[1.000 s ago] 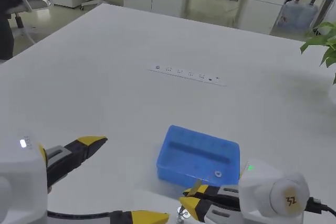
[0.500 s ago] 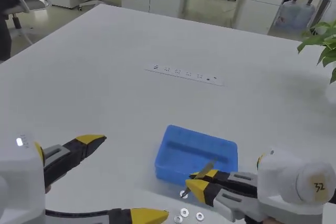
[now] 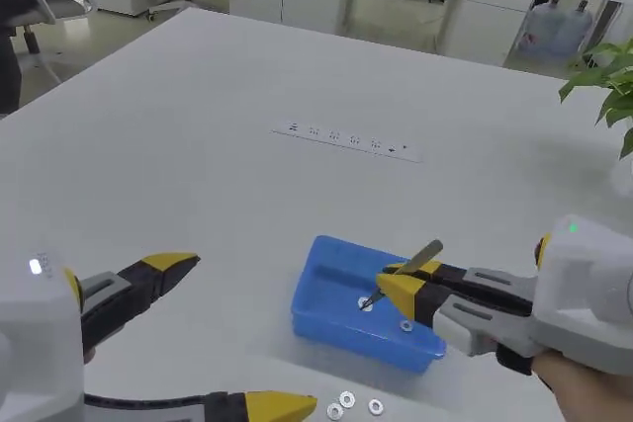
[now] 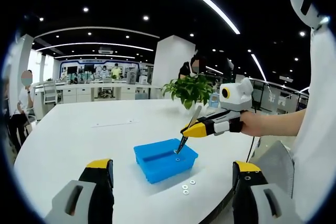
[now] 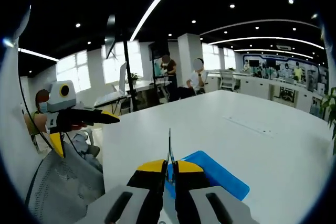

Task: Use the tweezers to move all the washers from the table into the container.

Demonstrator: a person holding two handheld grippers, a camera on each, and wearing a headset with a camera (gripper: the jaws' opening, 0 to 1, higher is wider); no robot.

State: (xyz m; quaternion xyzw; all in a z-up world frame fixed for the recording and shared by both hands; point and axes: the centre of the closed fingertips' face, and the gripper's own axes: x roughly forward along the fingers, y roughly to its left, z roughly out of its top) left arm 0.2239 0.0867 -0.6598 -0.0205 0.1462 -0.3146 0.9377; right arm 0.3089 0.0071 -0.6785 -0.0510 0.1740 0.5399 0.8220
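Observation:
My right gripper [image 3: 399, 285] is shut on the metal tweezers [image 3: 394, 277] and hovers over the blue container [image 3: 331, 262]. The tweezers slant down into the container, and a small washer [image 3: 366, 304] sits at their tip. Another washer [image 3: 406, 325] lies on the container floor. Three washers [image 3: 348, 404] lie on the table just in front of the container. My left gripper [image 3: 223, 335] stands wide open, left of the container, with nothing between its jaws. In the left gripper view the right gripper [image 4: 210, 127] holds the tweezers [image 4: 189, 128] above the container [image 4: 157, 163]. The right gripper view shows the tweezers [image 5: 170, 149] between my shut jaws.
The white table [image 3: 247, 175] has a strip of sockets [image 3: 348, 140] set in its middle. A green plant [image 3: 603, 81] stands at the far right edge. Office chairs and cabinets stand beyond the table. People sit in the background.
My right gripper has carried the tweezers from the loose washers at the table's front edge up and over the blue container. The left gripper has stayed put and open.

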